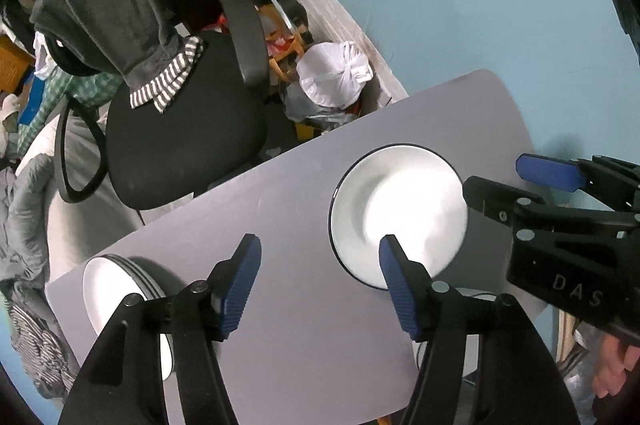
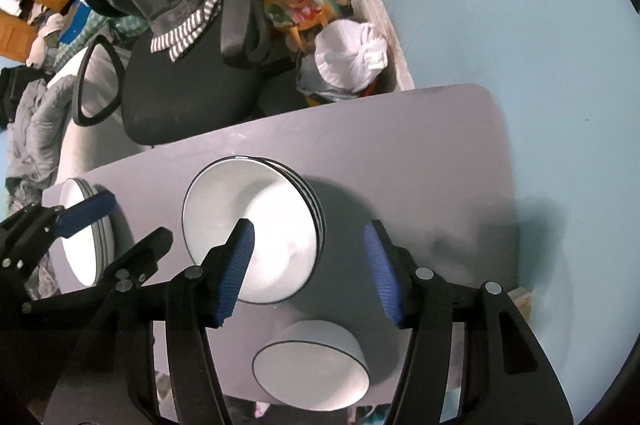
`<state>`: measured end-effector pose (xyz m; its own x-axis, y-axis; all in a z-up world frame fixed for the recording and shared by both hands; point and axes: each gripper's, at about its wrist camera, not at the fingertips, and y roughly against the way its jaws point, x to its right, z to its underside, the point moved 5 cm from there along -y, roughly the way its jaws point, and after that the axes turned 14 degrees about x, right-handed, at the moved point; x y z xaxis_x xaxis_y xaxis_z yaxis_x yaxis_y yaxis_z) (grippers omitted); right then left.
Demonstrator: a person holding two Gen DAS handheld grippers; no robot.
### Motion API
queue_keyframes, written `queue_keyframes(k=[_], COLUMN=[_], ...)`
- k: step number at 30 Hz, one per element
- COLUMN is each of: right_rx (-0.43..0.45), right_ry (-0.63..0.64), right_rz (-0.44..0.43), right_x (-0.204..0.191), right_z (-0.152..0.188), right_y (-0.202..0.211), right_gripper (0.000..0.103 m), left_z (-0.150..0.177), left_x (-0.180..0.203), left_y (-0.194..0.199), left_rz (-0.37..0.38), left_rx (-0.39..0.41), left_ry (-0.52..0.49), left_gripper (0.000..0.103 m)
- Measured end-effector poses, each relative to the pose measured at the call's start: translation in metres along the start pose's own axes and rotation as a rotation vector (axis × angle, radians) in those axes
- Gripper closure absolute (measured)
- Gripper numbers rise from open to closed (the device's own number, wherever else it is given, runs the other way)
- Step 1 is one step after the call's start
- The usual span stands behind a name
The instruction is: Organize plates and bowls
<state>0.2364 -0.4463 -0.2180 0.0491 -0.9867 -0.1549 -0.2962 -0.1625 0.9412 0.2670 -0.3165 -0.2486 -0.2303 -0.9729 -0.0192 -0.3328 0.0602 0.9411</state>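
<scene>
A stack of white, dark-rimmed plates (image 1: 400, 209) (image 2: 260, 209) sits in the middle of the grey table (image 1: 280, 185) (image 2: 400, 161). A second plate stack (image 1: 108, 285) (image 2: 80, 245) lies at the table's left end. A white bowl (image 2: 312, 365) with a dark rim stands near the front edge. My left gripper (image 1: 320, 285) (image 2: 140, 219) hangs open above the table between the two stacks, holding nothing. My right gripper (image 2: 310, 257) (image 1: 496, 175) is open over the right edge of the middle stack, with nothing pressed between its blue pads.
A black office chair (image 1: 180, 145) (image 2: 192, 93) draped with dark clothes stands just beyond the table's far edge. A white plastic bag (image 1: 332, 73) (image 2: 348, 57) and clutter lie by the wall. A person's hand (image 1: 612, 369) shows at the lower right.
</scene>
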Motion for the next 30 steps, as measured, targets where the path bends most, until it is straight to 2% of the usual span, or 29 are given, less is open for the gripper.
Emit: queue_keyframes(k=[2,16,30], right_rx=[0.023,0.172,0.227], right_ry=[0.007,0.054,0.053], right_rz=[0.008,0.045,0.048], right_x=[-0.001,-0.01,-0.014], right_z=[0.001,0.002,0.026], right_y=[0.008,0.061,0.092], right_gripper=[0.046,0.045,0.045], left_z=[0.001,0.012,0.033], left_x=[0.0,0.0,0.007], left_y=[0.007,0.058,0.082], left_rz=[0.002,0.032,0.083], left_rx=[0.014,0.107,0.116], left_ry=[0.008,0.042,0.029], left_gripper=[0.036,0.035,0.035])
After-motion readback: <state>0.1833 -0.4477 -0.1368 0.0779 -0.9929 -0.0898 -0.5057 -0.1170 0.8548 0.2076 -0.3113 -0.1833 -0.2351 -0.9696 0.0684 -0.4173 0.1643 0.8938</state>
